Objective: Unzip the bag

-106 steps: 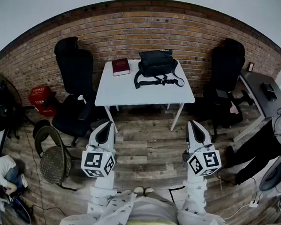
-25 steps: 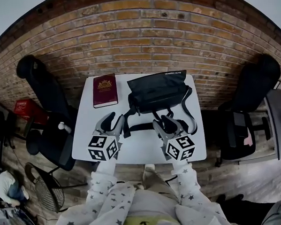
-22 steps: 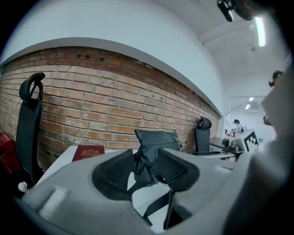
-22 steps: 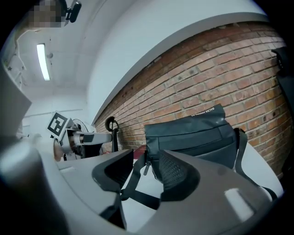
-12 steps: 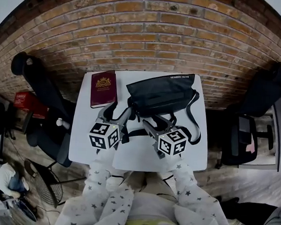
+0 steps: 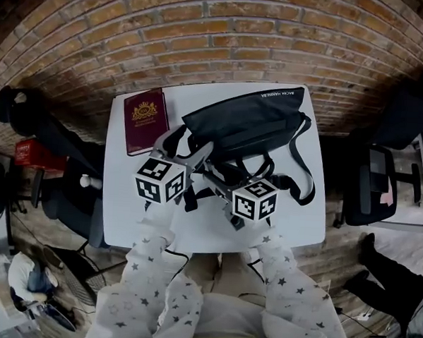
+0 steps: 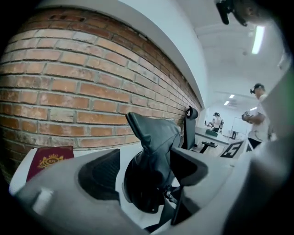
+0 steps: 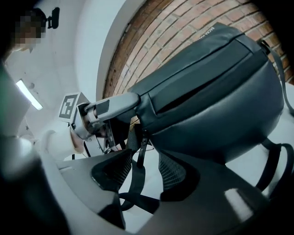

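A: What does the left gripper (image 7: 144, 170) have?
B: Nothing gripped. Its jaws have just been opening and I see them wide apart, with the end of the bag (image 6: 242, 120) between them, unpinched.
A: And the right?
B: My right gripper (image 8: 143, 170) has just been opening too, loose around a black strap (image 8: 136, 184). The bag lies on the white table (image 6: 127, 220), beside a red book (image 6: 143, 120).

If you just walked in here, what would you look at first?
The big black bag on the white table by a brick wall, with a dark red book at its left. The left gripper has just opened its jaws around the bag's end. The right gripper, also just opened, has a black strap between its jaws.
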A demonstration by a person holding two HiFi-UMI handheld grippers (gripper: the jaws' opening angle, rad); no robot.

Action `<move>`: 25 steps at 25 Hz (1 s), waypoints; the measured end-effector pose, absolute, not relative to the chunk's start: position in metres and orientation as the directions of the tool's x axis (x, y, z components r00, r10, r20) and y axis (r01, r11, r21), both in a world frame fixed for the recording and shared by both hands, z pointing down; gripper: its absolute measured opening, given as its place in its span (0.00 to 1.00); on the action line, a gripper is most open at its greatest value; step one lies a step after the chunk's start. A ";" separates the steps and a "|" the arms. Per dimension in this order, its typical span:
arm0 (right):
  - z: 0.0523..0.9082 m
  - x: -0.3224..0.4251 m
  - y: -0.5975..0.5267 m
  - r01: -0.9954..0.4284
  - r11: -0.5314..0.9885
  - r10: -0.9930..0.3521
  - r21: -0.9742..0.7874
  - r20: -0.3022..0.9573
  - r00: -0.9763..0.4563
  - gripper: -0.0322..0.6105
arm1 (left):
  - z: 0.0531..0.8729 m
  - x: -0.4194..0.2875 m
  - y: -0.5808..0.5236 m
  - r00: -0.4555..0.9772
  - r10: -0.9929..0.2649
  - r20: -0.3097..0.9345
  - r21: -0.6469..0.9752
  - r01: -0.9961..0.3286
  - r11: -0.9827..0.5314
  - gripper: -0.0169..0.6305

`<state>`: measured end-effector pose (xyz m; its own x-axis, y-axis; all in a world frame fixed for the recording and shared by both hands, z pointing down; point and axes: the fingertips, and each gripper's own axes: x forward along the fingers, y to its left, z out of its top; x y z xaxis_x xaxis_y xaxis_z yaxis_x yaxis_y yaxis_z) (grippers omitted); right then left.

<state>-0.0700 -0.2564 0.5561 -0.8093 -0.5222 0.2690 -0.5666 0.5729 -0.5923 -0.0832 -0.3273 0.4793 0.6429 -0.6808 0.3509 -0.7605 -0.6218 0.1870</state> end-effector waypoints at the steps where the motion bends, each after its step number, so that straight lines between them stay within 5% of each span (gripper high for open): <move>1: 0.558 -0.072 -0.257 -0.561 0.566 -0.521 -0.604 0.266 -0.811 0.35 | 0.482 -0.079 -0.327 0.660 -0.666 0.347 0.198 -0.746 -0.636 0.55; 4: 0.561 -0.076 -0.259 -0.551 0.560 -0.525 -0.618 0.250 -0.813 0.27 | 0.489 -0.071 -0.326 0.694 -0.636 0.336 0.201 -0.713 -0.672 0.54; 10: 0.559 -0.077 -0.258 -0.547 0.562 -0.539 -0.621 0.227 -0.811 0.14 | 0.491 -0.070 -0.328 0.701 -0.634 0.327 0.156 -0.701 -0.695 0.34; 25: 0.551 -0.061 -0.262 -0.601 0.566 -0.580 -0.565 0.245 -0.777 0.11 | 0.494 -0.072 -0.329 0.713 -0.632 0.304 0.134 -0.689 -0.713 0.23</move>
<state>-0.0615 -0.2623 0.5513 -0.7769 -0.5798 0.2453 -0.6006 0.5658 -0.5649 -0.0721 -0.3293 0.4942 0.7130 -0.6318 0.3043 -0.6886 -0.7127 0.1337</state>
